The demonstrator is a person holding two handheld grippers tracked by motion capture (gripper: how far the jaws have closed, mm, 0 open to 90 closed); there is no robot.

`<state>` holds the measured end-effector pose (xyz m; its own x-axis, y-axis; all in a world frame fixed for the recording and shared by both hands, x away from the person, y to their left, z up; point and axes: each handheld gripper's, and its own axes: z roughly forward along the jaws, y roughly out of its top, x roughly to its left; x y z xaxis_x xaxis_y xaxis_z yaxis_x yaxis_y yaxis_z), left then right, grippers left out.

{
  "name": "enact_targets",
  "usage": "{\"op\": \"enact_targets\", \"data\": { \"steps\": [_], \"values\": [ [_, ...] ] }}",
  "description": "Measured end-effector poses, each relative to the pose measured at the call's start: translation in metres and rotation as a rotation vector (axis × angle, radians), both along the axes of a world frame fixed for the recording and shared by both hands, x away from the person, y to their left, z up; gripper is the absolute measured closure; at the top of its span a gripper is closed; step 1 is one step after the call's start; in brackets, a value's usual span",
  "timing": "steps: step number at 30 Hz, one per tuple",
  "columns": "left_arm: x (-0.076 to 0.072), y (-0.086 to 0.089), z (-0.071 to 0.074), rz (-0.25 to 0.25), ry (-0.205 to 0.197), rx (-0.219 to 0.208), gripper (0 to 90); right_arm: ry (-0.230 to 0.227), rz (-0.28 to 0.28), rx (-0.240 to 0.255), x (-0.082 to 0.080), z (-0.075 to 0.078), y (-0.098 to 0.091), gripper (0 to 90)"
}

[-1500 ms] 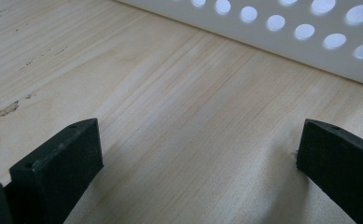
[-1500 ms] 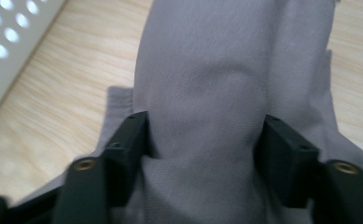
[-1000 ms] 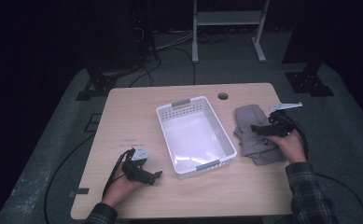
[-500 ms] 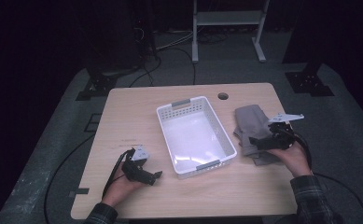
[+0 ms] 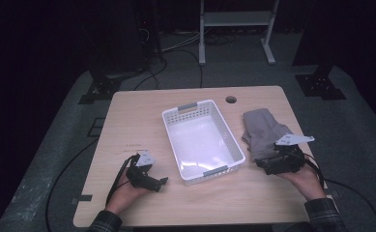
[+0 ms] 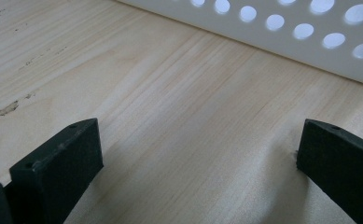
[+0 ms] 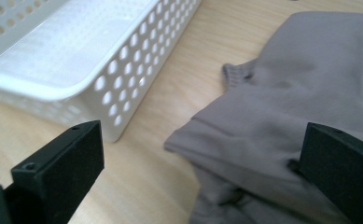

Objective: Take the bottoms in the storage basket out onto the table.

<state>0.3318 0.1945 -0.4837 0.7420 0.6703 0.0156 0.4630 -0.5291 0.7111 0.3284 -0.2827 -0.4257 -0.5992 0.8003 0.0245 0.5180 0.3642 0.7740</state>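
A white perforated basket (image 5: pixel 172 142) stands empty in the middle of the wooden table (image 5: pixel 137 121). A folded grey cloth (image 5: pixel 261 130) lies to its right. My right gripper (image 5: pixel 264 163) is low over the cloth's near end. Its jaws have just opened a little wider and stand open, gripping nothing. In the right gripper view, the right gripper (image 7: pixel 202 158) straddles the cloth's (image 7: pixel 300 84) edge, with the basket (image 7: pixel 123 88) to the left. My left gripper (image 5: pixel 162 182) rests on the table near the basket's front left corner. In the left gripper view, the left gripper (image 6: pixel 198 154) is open over bare wood, facing the basket wall (image 6: pixel 263 37).
A round cable hole (image 5: pixel 231 99) is cut in the table's far side. Cables trail from both grippers off the near edge. A metal stand (image 5: pixel 234 29) and more cables are on the dark floor beyond the table.
My right gripper has moved toward the near edge of the table, from the middle of the cloth to its near end. The left gripper has stayed put.
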Motion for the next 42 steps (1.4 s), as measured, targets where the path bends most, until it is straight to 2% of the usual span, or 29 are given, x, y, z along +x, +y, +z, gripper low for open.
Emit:
{"op": "enact_targets", "data": {
  "steps": [4,8,12,18,22,23,25,32,37,42],
  "values": [
    [0.000,0.000,0.000,0.001,0.000,0.000,0.0,0.001,0.019,-0.006,-0.007,-0.004,0.004,0.0],
    [0.000,0.000,0.000,0.001,0.000,0.000,0.0,0.021,0.039,-0.014,-0.015,-0.013,0.010,0.0],
    [0.000,0.000,0.000,0.003,-0.002,-0.002,0.0,0.038,0.077,0.003,-0.025,-0.023,0.017,0.0],
    [0.000,0.000,0.000,0.006,-0.002,-0.003,0.0,0.064,0.126,0.008,-0.027,-0.033,0.027,0.0],
    [0.001,0.001,0.000,0.017,-0.002,0.000,0.0,0.091,0.161,-0.028,-0.026,-0.042,0.036,0.0],
    [0.001,0.001,0.000,0.020,-0.003,-0.003,0.0,0.098,0.172,-0.051,-0.026,-0.046,0.039,0.0],
    [0.001,0.002,0.001,0.024,0.004,0.004,0.0,0.108,0.176,-0.055,-0.025,-0.048,0.040,0.0],
    [0.000,0.002,0.004,0.024,0.006,0.009,0.0,0.115,0.189,-0.052,-0.023,-0.053,0.040,0.0],
    [-0.001,0.004,0.010,0.029,0.006,-0.006,0.0,0.101,0.205,-0.103,-0.024,-0.058,0.042,0.0],
    [-0.002,0.005,0.016,0.034,-0.007,-0.010,0.0,0.081,0.211,-0.101,-0.025,-0.060,0.042,0.0]
  ]
}}
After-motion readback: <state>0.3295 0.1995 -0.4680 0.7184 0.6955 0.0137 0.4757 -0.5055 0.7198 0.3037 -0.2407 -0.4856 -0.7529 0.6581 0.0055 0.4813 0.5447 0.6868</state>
